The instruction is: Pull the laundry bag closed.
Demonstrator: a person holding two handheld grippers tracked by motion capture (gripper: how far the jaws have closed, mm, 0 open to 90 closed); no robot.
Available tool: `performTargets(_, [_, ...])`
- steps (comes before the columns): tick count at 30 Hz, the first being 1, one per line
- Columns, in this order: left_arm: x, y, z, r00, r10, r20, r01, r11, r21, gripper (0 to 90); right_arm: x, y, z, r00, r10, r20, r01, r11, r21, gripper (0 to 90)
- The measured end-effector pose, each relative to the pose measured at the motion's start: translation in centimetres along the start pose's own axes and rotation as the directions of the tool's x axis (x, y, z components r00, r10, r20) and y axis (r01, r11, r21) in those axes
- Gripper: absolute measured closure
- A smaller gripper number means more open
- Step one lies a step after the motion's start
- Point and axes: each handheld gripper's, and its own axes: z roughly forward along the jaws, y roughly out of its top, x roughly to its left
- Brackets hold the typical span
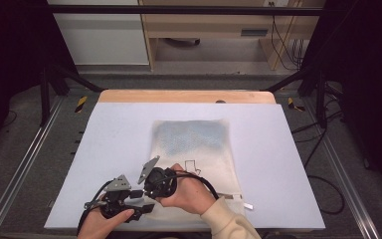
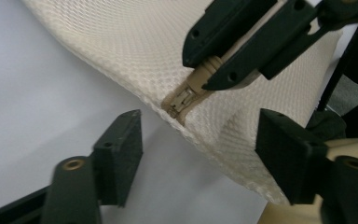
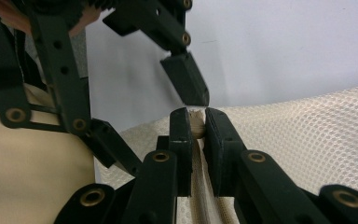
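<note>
Mesh bag's (image 2: 135, 44) edge zipper pull (image 2: 186, 95) pinched by right gripper (image 3: 198, 122).

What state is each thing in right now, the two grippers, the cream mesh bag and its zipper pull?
Left gripper: open, jaws on either side of the bag's edge, gripping nothing.
Right gripper: shut on the beige zipper pull.
Beige zipper pull: pinched between the right gripper's jaws, at the bag's edge.
Cream mesh bag: lying flat on the white table cover, near corner lifted.
</note>
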Motion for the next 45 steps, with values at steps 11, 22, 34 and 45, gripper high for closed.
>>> performTargets(11, [0.7, 0.1, 0.7, 0.9966, -0.051, 0.064, 0.052, 0.9985, -0.017, 45.7, 0.0, -0.1, 0.0, 1.0, 0.0, -0.006, 0.0, 1.0, -0.018, 81.9])
performTargets(22, [0.7, 0.1, 1.4, 0.9954, -0.053, 0.08, 0.053, 0.9986, 0.003, 45.5, -0.1, 0.0, -0.3, 1.0, -0.006, -0.003, 0.006, 1.0, -0.026, 81.9])
performTargets(34, [1.0, 0.3, 1.9, 0.9938, -0.046, 0.101, 0.048, 0.9988, -0.014, 49.5, -0.1, -0.1, -0.5, 1.0, -0.001, 0.0, 0.001, 1.0, -0.025, 81.9])
performTargets(45, [1.0, 0.4, 2.5, 0.9955, -0.038, 0.087, 0.038, 0.9993, -0.005, 52.1, -0.1, -0.1, -0.2, 1.0, 0.004, 0.0, -0.004, 1.0, -0.019, 81.9])
